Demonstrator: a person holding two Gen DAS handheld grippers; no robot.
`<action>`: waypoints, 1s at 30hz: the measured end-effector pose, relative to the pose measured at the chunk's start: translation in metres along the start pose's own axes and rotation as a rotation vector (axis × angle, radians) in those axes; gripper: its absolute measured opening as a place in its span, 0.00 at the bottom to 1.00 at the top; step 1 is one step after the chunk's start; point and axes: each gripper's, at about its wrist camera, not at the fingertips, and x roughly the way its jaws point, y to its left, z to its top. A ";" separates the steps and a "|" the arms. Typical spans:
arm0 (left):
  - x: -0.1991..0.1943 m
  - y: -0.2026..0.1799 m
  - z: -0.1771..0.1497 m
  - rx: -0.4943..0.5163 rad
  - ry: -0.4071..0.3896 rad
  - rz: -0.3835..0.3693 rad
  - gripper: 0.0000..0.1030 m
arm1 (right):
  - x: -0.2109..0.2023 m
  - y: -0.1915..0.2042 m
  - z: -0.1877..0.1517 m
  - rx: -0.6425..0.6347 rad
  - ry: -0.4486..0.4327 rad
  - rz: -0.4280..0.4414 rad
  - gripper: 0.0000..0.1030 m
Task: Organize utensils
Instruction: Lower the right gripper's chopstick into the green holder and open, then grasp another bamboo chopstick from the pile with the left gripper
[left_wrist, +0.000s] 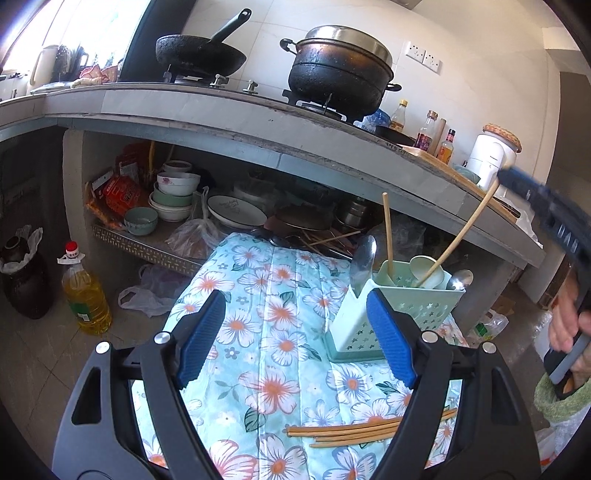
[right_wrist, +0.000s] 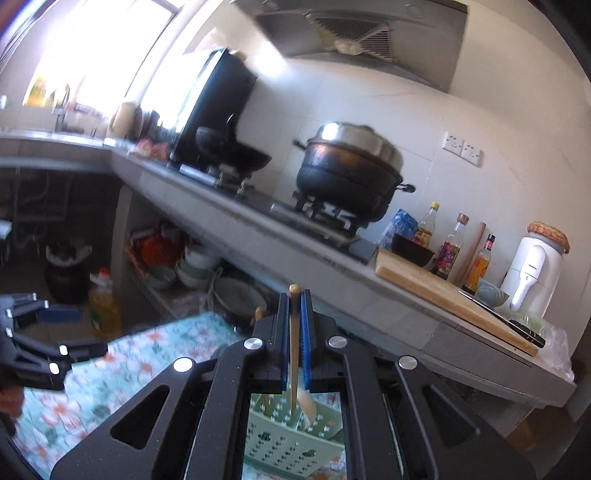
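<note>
Left gripper (left_wrist: 295, 339) — jaws standing wide apart, nothing between the blue pads, aimed over the floral cloth (left_wrist: 273, 295) that covers the surface. Loose chopsticks (left_wrist: 365, 430) — a small bundle lying flat on the cloth just below and to the right of these jaws, long axis running left to right across the view, partly hidden under the right finger frame; this hand is judged the nearer one for collecting them, and the jaws would need to drop back and close across the bundle's short side. Utensil holder (left_wrist: 417, 302) — pale green perforated caddy with a white section, upright on the cloth to the right of the open jaws, touching nothing of them; it carries a metal spoon (left_wrist: 364, 262), one upright chopstick (left_wrist: 388, 229), a white spoon and a second metal spoon. Right gripper (right_wrist: 295, 332) — jaws closed on a long wooden utensil (right_wrist: 294, 350), its shaft running along the fingers, its lower end reaching down toward the holder (right_wrist: 291, 435) directly beneath; whether the tip already sits inside a compartment cannot be told. Room — a concrete kitchen counter with a gas stove, a wok (left_wrist: 201, 55) and a lidded pot (left_wrist: 341, 70); a shelf of bowls below; an oil bottle (left_wrist: 85, 291) on the floor at left.
</note>
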 end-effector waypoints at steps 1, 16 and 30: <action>0.000 0.000 0.000 0.000 0.002 0.001 0.72 | 0.004 0.005 -0.006 -0.021 0.025 0.001 0.06; 0.008 -0.016 -0.006 0.046 0.025 0.007 0.75 | -0.039 -0.051 -0.085 0.340 0.179 0.049 0.32; 0.027 -0.097 -0.067 0.333 0.183 -0.229 0.75 | -0.051 -0.074 -0.256 0.951 0.650 0.013 0.49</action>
